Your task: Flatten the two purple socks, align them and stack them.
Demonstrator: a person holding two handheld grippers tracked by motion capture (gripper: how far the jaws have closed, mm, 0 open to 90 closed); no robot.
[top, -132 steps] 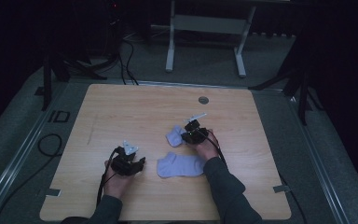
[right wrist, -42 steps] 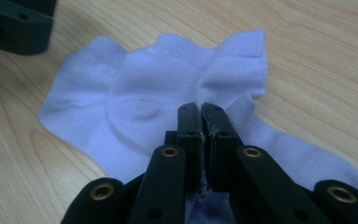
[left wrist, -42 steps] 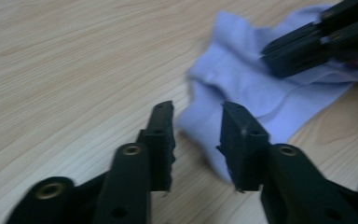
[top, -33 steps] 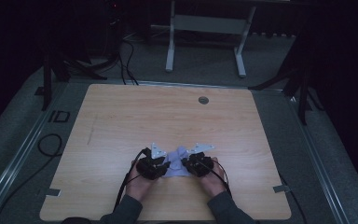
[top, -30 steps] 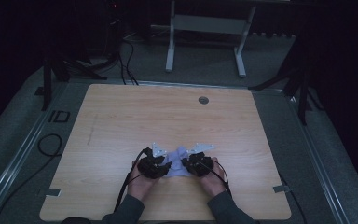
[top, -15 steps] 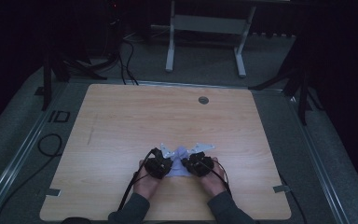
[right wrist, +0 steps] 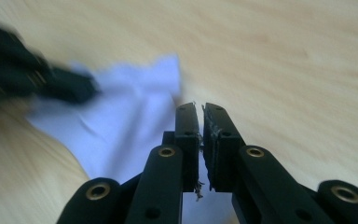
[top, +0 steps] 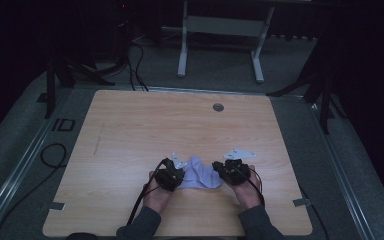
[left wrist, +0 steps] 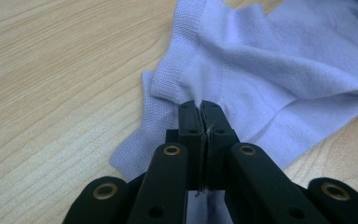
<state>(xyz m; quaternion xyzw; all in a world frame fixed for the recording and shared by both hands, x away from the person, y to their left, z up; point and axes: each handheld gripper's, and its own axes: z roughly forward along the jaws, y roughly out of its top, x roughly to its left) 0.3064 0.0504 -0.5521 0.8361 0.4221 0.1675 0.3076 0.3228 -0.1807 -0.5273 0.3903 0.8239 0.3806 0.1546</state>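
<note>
Sock: pale lilac knit sock (top: pixel 200 173), flat on the wooden tabletop (top: pixel 130 130) between both hands.
Left gripper (left wrist: pixel 200 108): fingers clamped on the cuff.
Right gripper (right wrist: pixel 199 112): fingers nearly closed, pinching the far edge.
Risk: thin fabric may slip free if pulled apart.

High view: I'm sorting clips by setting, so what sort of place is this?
Probably a lab or recording room, not a home. A bare wooden table stands on grey carpet in a dark room, cables trail across the floor, and a metal stand sits behind. The grippers work on a pale sock.
</note>
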